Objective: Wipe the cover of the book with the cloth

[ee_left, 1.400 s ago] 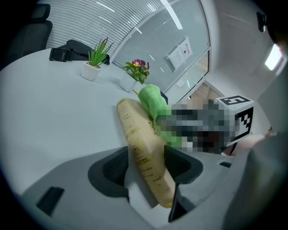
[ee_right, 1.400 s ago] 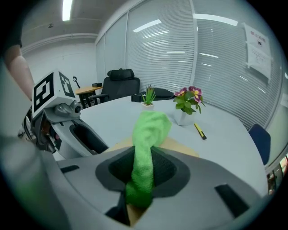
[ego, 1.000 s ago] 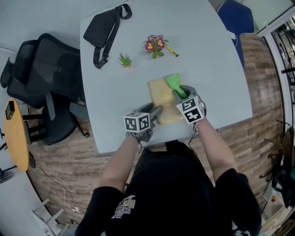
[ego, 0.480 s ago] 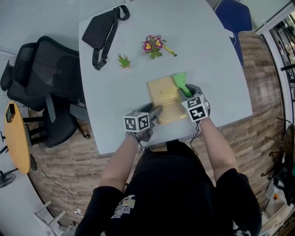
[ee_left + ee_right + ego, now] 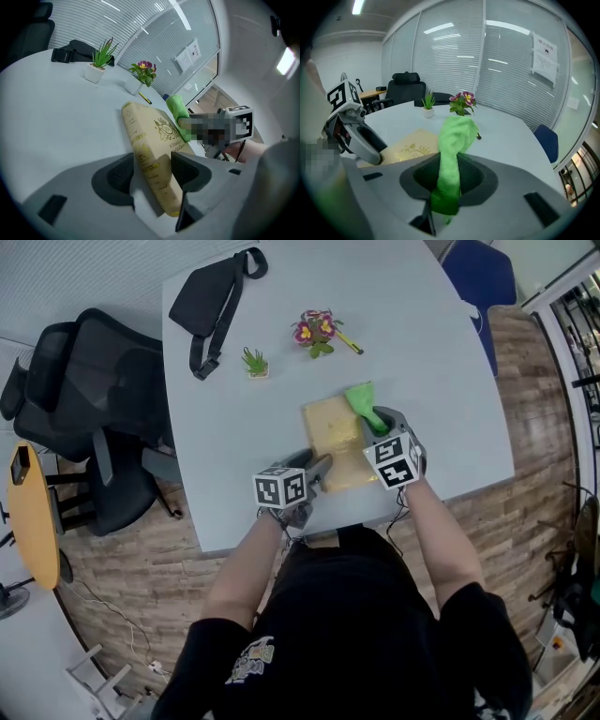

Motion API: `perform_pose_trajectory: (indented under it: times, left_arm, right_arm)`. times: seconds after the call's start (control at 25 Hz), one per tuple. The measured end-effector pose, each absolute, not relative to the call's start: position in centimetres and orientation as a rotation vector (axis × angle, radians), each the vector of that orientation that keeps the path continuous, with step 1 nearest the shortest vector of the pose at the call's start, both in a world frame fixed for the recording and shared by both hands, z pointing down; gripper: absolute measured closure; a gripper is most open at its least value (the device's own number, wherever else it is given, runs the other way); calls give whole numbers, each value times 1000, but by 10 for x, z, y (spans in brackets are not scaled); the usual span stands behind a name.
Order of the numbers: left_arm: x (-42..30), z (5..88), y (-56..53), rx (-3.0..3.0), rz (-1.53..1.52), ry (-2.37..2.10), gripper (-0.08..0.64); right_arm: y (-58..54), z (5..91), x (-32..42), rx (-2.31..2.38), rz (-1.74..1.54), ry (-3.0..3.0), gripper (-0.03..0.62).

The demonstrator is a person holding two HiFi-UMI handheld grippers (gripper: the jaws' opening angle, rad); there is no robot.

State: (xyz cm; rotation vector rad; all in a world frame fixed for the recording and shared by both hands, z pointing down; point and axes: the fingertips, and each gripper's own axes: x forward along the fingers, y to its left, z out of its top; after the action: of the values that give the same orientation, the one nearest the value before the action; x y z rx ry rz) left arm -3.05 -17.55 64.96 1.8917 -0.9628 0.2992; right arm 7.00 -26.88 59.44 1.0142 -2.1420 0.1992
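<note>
Both claws grip: your left gripper [image 5: 152,171] clamps the book [image 5: 333,432], your right gripper [image 5: 449,178] pinches the cloth [image 5: 359,397]. Looks mid-wipe; next, sweep cloth across the book.

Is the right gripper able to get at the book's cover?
Likely yes: the right gripper holds the cloth at the book's far right corner, the cover lies bare, and the left gripper grips only its near edge.
</note>
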Motion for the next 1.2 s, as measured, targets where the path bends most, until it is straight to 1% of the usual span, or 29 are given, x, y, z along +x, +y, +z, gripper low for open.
perform_pose_trajectory:
  times: [0.44, 0.64, 0.88, 1.2]
  left_arm:
    - [-30, 648, -175, 1899, 300, -976, 308]
    - [-30, 648, -175, 1907, 301, -982, 308]
    - [-31, 648, -175, 1913, 300, -992, 308]
    - [-31, 648, -174, 1913, 296, -997, 308]
  right_arm:
    - [-261, 596, -38, 623, 35, -2213, 494]
    - [-249, 608, -69, 467, -16, -2200, 494]
    - [-250, 617, -72, 426, -6, -2190, 494]
    - [-277, 616, -41, 589, 105, -2195, 494]
